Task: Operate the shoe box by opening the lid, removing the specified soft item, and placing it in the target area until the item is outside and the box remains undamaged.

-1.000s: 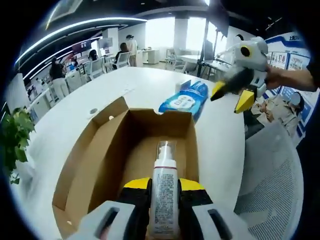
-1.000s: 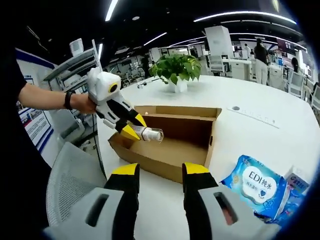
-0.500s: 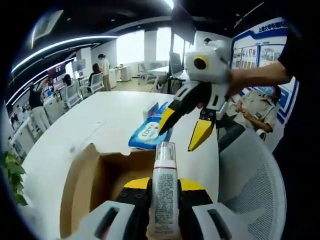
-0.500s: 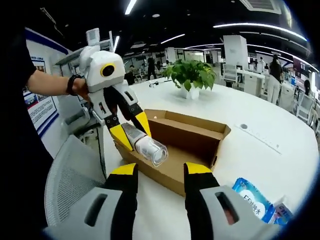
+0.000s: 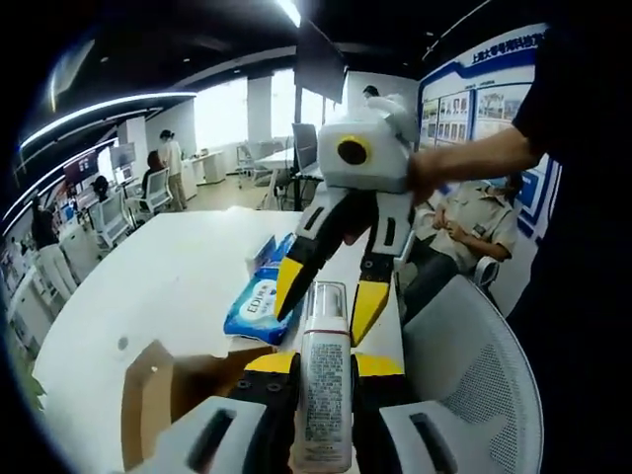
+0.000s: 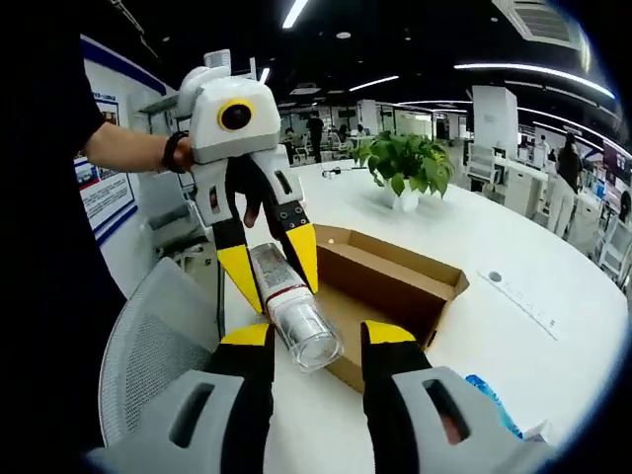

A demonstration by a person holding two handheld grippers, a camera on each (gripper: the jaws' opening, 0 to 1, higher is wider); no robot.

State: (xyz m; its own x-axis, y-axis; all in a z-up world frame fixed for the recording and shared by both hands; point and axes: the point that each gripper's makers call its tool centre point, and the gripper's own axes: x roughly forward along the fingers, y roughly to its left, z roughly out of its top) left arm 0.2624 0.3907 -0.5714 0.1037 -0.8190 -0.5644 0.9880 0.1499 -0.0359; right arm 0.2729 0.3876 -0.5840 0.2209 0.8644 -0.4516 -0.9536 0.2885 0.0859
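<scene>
A white round table (image 6: 553, 296) carries the open cardboard shoe box (image 6: 395, 281). A potted plant (image 6: 407, 168) stands farther back. A blue wipes pack (image 5: 255, 308) lies just beside the box.

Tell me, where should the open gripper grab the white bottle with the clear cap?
Probably the clear cap end of the white bottle, coming straight on: it points at the right gripper, free of the left gripper clamping the body.

Bottle (image 5: 324, 395) label unreadable; wipes pack (image 6: 497, 408) mostly behind right tongs.
</scene>
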